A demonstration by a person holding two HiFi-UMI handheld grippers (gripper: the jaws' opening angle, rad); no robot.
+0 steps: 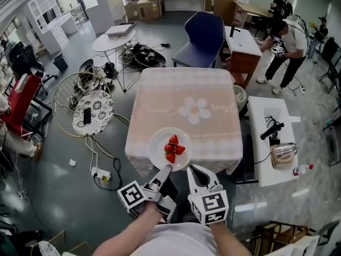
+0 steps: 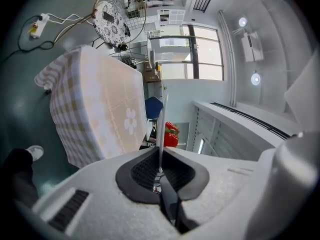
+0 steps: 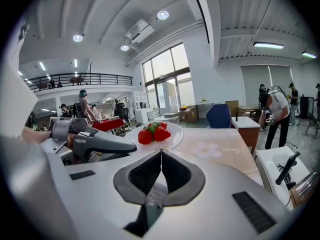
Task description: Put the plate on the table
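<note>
A white plate (image 1: pixel 159 149) carrying red strawberries (image 1: pixel 173 147) hangs over the near edge of the table (image 1: pixel 181 89), which wears a pink checked cloth with a flower print. My left gripper (image 1: pixel 166 168) is shut on the plate's near-left rim. In the left gripper view the plate (image 2: pixel 162 116) shows edge-on as a thin white line between the pads, strawberries (image 2: pixel 171 134) beyond. My right gripper (image 1: pixel 193 169) is shut on the near-right rim. The right gripper view has the plate (image 3: pixel 174 134) and strawberries (image 3: pixel 154 133) just past the tips.
A blue chair (image 1: pixel 205 33) stands at the table's far side. A white side table (image 1: pixel 266 116) with a kettle (image 1: pixel 282 153) is to the right. A round patterned table (image 1: pixel 93 111) and a power strip (image 1: pixel 101 172) are on the left. A person (image 1: pixel 285 41) stands at the back right.
</note>
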